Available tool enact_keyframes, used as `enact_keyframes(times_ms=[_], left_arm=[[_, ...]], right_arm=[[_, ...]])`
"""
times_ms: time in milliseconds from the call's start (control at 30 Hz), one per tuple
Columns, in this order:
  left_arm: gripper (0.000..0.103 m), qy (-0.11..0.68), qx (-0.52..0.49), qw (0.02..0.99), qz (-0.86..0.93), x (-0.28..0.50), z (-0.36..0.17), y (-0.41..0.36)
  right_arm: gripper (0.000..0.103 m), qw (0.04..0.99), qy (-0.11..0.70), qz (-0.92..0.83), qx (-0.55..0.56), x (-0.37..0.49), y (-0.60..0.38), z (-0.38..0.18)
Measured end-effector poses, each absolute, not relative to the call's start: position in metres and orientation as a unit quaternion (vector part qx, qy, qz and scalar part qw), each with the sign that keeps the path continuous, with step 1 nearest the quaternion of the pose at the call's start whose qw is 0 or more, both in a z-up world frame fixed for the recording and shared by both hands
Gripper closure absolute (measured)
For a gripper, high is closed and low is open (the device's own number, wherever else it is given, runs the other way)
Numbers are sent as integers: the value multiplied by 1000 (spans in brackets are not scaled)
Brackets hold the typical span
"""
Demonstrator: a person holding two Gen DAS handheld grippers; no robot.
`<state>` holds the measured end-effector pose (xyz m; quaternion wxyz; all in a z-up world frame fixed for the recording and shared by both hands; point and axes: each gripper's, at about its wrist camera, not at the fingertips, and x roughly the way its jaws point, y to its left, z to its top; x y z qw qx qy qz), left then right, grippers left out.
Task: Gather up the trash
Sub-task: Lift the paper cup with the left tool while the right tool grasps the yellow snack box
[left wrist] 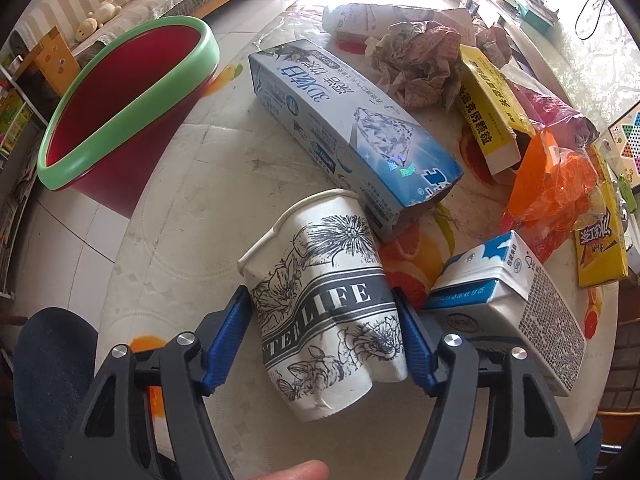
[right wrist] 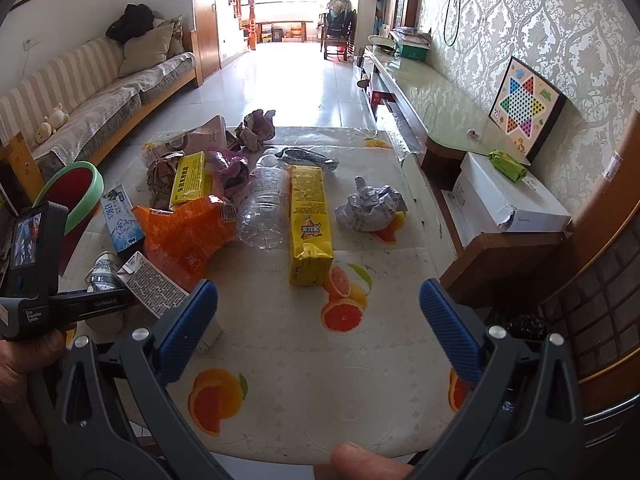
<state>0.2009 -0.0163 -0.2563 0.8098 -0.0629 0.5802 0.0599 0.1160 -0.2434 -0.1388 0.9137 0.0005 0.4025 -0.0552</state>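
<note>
Left hand-held gripper (left wrist: 324,316) is pinching the crushed paper cup (left wrist: 320,300), blue pads pressed on both sides, cup at near-left of the table (left wrist: 192,200). Bin (left wrist: 120,108) sits far left, off the table edge. Toothpaste box (left wrist: 344,128) lies just beyond the cup; milk carton (left wrist: 516,304) to its right. Right hand-held gripper (right wrist: 320,316) is spread wide w/ nothing btwn its pads, above the near table. Yellow box (right wrist: 308,220) and foil wad (right wrist: 368,204) farther off.
</note>
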Motion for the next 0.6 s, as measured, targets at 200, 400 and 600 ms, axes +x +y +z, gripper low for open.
enact_keyframes(times_ms=[200,400,600], left_arm=[[41,570,-59,818,53,194,-241,-3],[41,541,-39,839,42,183,-217,4],[41,510,-39,858,38,174,-188,17]], right_arm=[[3,910,412,-46,0,136,-240,-144],[3,901,431,-44,5,176,-245,-154],[3,876,480,-53,5,223,-253,-184]])
